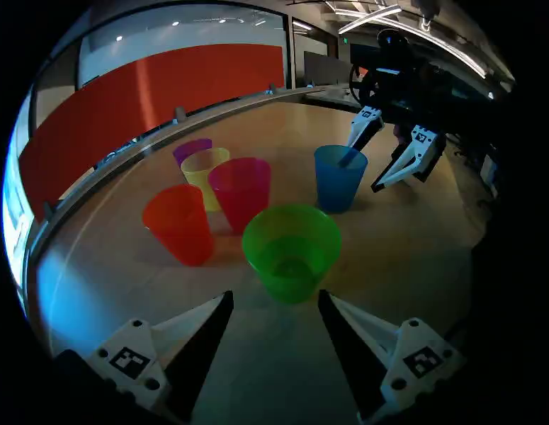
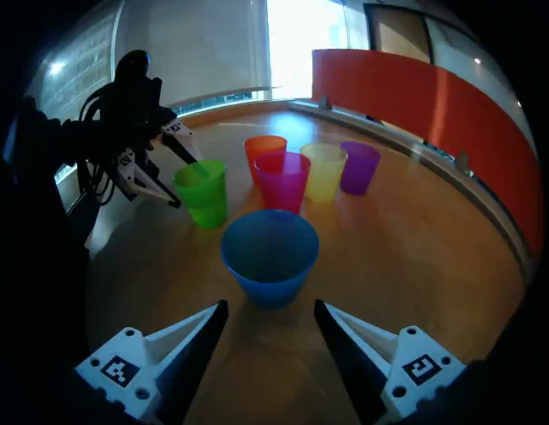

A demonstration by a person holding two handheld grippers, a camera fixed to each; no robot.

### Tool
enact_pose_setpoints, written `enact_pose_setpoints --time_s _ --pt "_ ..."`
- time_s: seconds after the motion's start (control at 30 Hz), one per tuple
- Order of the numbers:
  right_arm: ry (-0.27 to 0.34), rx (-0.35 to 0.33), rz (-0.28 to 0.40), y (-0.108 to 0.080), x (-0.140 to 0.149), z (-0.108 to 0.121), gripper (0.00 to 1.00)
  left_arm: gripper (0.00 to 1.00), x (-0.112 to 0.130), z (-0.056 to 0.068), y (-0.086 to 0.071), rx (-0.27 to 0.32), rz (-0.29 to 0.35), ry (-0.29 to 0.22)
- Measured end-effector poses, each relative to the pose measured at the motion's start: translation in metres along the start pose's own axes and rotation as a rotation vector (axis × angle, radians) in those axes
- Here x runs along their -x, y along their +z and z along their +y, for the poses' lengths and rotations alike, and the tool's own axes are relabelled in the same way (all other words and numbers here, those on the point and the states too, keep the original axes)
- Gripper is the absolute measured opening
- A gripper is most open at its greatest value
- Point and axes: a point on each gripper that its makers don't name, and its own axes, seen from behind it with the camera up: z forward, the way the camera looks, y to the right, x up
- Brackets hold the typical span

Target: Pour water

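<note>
green cup (image 1: 292, 251) and blue cup (image 2: 269, 258) both stand upright on a broad wooden table (image 1: 416, 241), which runs beside a long orange-red wall panel (image 1: 154, 92). the left gripper (image 1: 274, 294) has its two fingers spread wide, and the green cup sits just ahead of it, between the tips. in the right gripper view one finger lies on each side of that cup, and whether either touches it cannot be told. the right gripper (image 2: 270, 303) is likewise spread apart and clamped on nothing, with the blue cup close before it between the tips. these two cups stand apart from each other, each nearest its own gripper. beside them four more cups make a tight cluster: the red cup (image 1: 179, 224) and the magenta cup (image 1: 240, 193) near the green one, the yellow cup (image 1: 203, 170) just behind those two, and the purple cup (image 1: 191, 149) farthest back. whether any cup holds water cannot be told.
</note>
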Motion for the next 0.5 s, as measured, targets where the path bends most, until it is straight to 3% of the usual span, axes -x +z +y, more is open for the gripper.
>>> enact_pose_setpoints --time_s 0.5 --pt "0.035 0.064 0.02 -0.024 0.01 0.009 0.94 0.89 0.009 -0.009 -0.023 -0.058 0.006 -0.008"
